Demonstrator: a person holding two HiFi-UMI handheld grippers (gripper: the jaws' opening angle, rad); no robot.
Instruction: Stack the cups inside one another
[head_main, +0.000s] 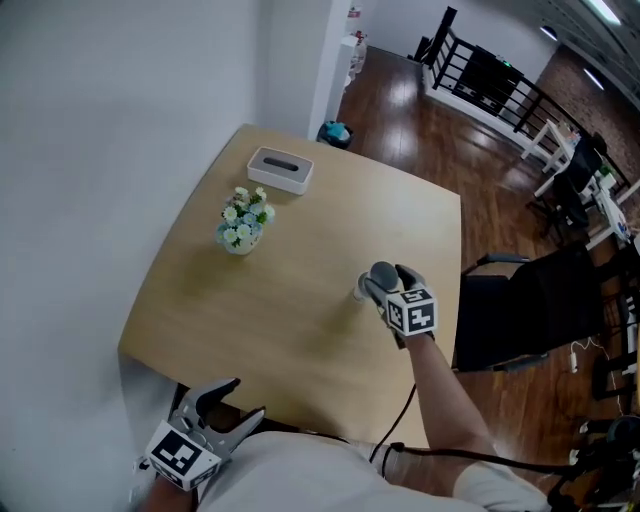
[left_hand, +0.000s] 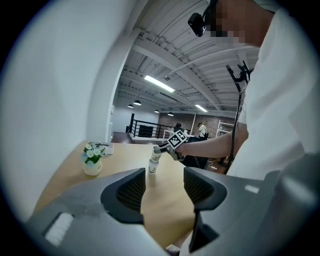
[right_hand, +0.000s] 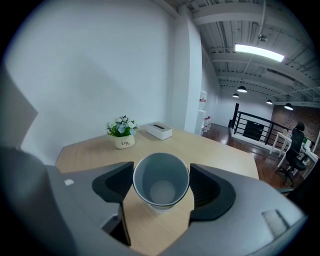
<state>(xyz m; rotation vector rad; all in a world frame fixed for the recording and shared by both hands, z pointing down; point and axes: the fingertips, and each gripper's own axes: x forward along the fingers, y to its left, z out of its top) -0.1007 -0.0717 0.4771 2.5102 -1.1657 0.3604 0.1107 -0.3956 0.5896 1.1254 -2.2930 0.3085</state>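
A grey-lined paper cup (right_hand: 161, 184) sits between the jaws of my right gripper (right_hand: 161, 186), which is shut on its rim from both sides. Under it shows the edge of a second cup (right_hand: 161, 208), and the held cup's bottom is inside that one. In the left gripper view the held cup (left_hand: 156, 155) leans slightly over the lower cup (left_hand: 153, 168), which stands on the wooden table (left_hand: 120, 159). From the head view my right gripper (head_main: 378, 285) is right of the table's middle. My left gripper (head_main: 235, 400) hangs open and empty at the table's near edge.
A small pot of white flowers (head_main: 241, 225) and a white tissue box (head_main: 280, 169) stand at the far left of the table (head_main: 300, 250). A black chair (head_main: 520, 300) is at the table's right side. A white wall runs along the left.
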